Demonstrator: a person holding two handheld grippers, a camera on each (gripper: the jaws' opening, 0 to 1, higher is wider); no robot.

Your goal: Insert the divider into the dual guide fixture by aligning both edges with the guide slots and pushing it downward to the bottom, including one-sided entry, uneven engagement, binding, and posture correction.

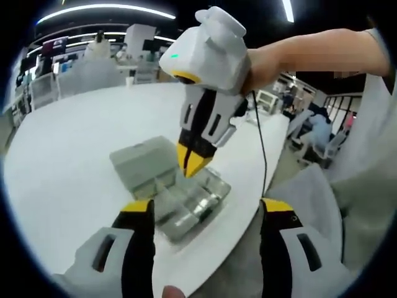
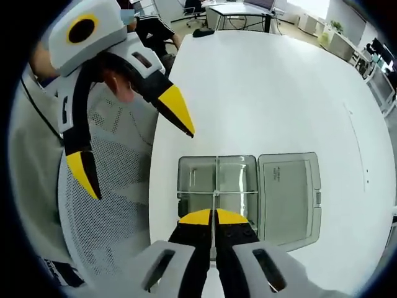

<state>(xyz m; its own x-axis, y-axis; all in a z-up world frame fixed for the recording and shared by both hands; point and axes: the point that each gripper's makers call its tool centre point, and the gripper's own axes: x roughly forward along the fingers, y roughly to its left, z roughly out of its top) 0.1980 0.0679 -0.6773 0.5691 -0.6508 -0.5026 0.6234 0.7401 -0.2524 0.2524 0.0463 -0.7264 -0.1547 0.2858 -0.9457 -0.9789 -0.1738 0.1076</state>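
Divider [image 2: 214, 186]: upright in clear box [image 2: 193, 180], pinched by your right gripper [image 2: 213, 218]; your left gripper [image 1: 206, 214] spread wide, empty.

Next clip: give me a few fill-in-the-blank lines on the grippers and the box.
The right gripper is ___ on the thin clear divider.
The left gripper hangs with its jaws ___.
The clear box rests on a ___ table.
The box's lid lies ___.

Missing words: shut; open; white; open
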